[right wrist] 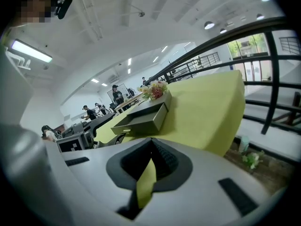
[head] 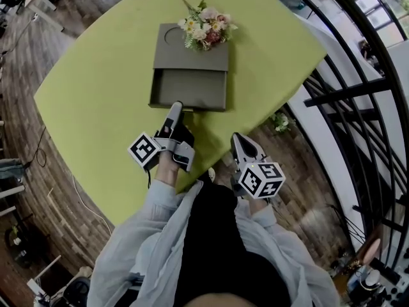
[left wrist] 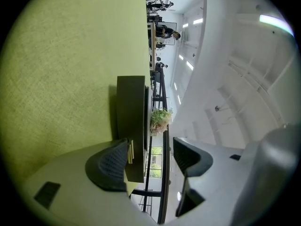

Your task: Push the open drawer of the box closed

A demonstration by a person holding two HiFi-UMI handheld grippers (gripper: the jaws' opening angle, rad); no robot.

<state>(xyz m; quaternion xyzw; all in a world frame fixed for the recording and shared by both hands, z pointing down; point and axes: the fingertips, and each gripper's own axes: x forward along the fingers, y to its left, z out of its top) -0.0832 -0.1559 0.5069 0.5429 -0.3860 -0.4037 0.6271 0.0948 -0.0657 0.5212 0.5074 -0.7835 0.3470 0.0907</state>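
A grey box (head: 192,56) lies on the green table (head: 96,94), its drawer (head: 188,88) pulled out toward me. A flower bunch (head: 206,27) rests on the box's top. My left gripper (head: 177,105) is at the drawer's front wall, left of its middle. In the left gripper view the left gripper (left wrist: 150,142) is open, and one finger (left wrist: 110,166) lies against the drawer front (left wrist: 134,126). My right gripper (head: 238,138) hangs shut off the table's near edge, holding nothing. The right gripper view looks past the shut right gripper (right wrist: 151,142) at the open drawer (right wrist: 141,119).
A black railing (head: 345,94) runs along the table's right side, above a wooden floor. A small plant (head: 279,121) sits on the floor by the table corner. Several people (right wrist: 115,94) stand far behind the table.
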